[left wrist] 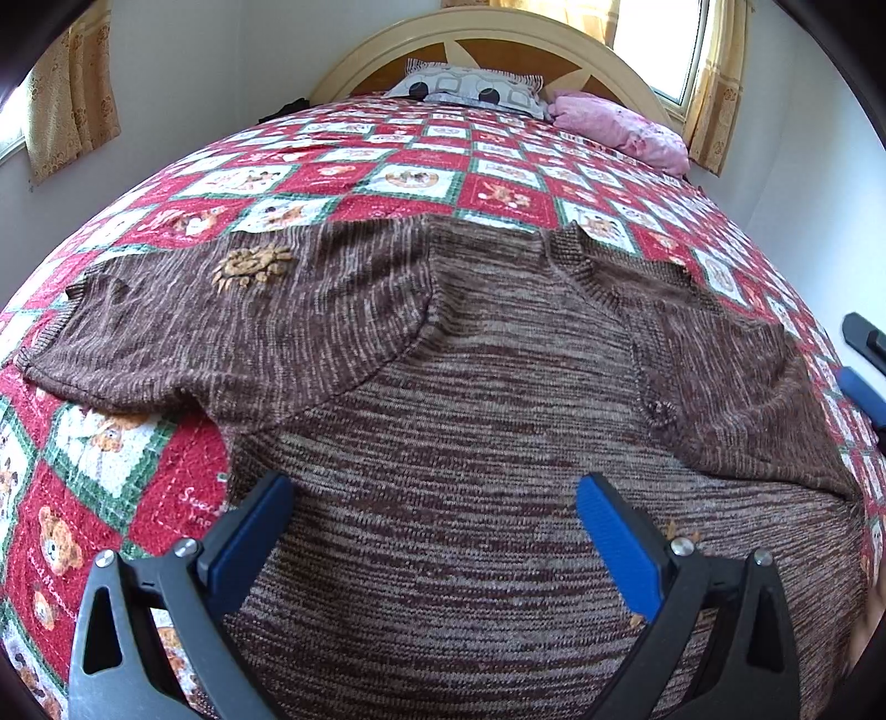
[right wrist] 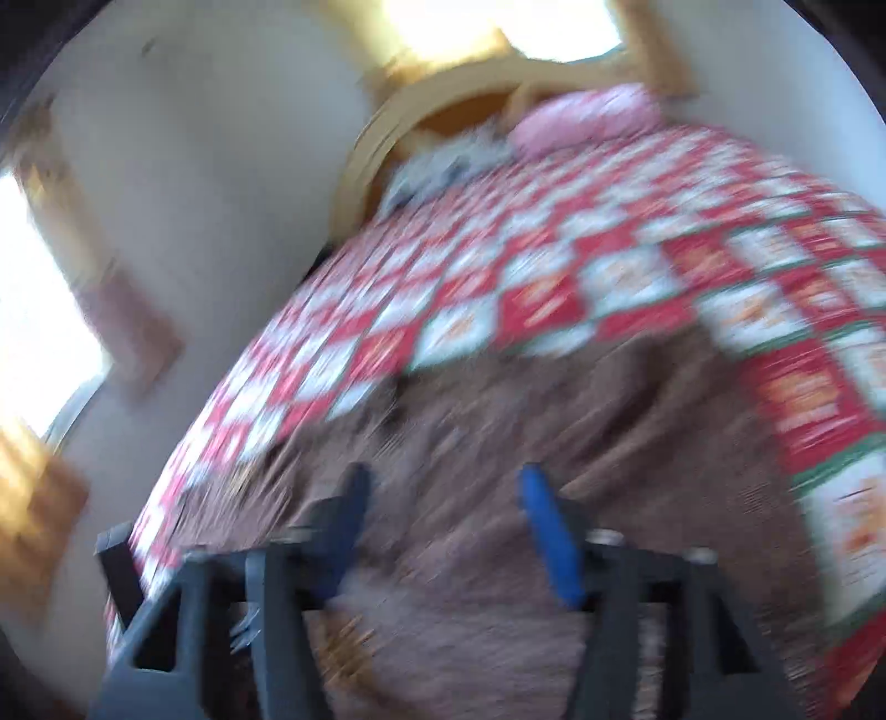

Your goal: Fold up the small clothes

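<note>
A brown marled knit sweater [left wrist: 470, 432] lies spread on the bed. Its left sleeve [left wrist: 183, 321] stretches out to the left and carries an orange embroidered patch [left wrist: 252, 266]. A darker flap of it [left wrist: 725, 382] lies folded over the body on the right. My left gripper [left wrist: 437, 504] hovers over the sweater's body, open, with nothing between its blue pads [left wrist: 617, 537]. The right wrist view is motion-blurred. There my right gripper [right wrist: 443, 498] stands open above the brown sweater [right wrist: 498, 637], empty. A part of that gripper [left wrist: 861, 382] shows at the right edge of the left wrist view.
A red, white and green patchwork quilt [left wrist: 387, 177] covers the bed. A patterned pillow [left wrist: 470, 88] and a pink pillow [left wrist: 620, 127] lie against the wooden headboard [left wrist: 498, 33]. White walls and curtained windows [left wrist: 681, 50] stand on both sides.
</note>
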Motion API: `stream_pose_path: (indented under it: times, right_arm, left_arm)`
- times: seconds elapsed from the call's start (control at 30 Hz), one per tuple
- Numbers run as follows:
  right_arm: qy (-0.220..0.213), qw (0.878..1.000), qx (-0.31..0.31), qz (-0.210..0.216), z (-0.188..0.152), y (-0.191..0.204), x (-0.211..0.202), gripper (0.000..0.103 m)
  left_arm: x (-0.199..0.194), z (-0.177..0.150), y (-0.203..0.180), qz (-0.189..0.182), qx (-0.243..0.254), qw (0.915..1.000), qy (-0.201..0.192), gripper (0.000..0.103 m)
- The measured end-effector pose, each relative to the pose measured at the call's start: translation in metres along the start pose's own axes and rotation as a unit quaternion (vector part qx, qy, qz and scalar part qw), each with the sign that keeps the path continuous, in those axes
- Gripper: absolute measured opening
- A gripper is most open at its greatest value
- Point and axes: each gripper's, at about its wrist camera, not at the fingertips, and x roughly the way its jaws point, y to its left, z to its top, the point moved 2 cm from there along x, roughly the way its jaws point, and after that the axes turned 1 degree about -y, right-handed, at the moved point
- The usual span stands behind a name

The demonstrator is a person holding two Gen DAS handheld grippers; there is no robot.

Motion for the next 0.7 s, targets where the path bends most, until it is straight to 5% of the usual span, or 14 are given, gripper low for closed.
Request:
stream_pose_path:
  times: [0.07,0.13,0.2,0.4,0.6,0.7]
  right_arm:
    - [-0.006,0.994,-0.008,-0.11,0.009,-0.025,0.001,0.06]
    - [0.019,0.988,-0.026,-0.149,0.003,-0.039,0.015,0.042]
    - [0.045,0.985,-0.025,-0.163,-0.01,-0.05,0.027,0.038]
    - [0.041,0.986,-0.02,-0.16,-0.019,-0.057,0.028,0.038]
    - [0.037,0.987,-0.019,-0.156,-0.022,-0.058,0.027,0.038]
    - [0.035,0.989,-0.006,-0.142,-0.023,-0.063,0.023,0.038]
  left_arm:
    - [0.001,0.0,-0.001,0.004,0.003,1.0,0.002,0.103]
    - [0.003,-0.001,-0.004,0.013,0.01,0.9999,0.005,0.103]
    - [0.004,-0.001,-0.006,0.021,0.016,0.9996,0.008,0.103]
    - [0.001,0.003,-0.009,0.016,0.022,0.9995,0.014,0.103]
    - [-0.013,0.054,-0.05,-0.116,0.016,0.9931,0.002,0.103]
    - [0.011,0.073,-0.08,-0.113,0.049,0.9923,0.002,0.101]
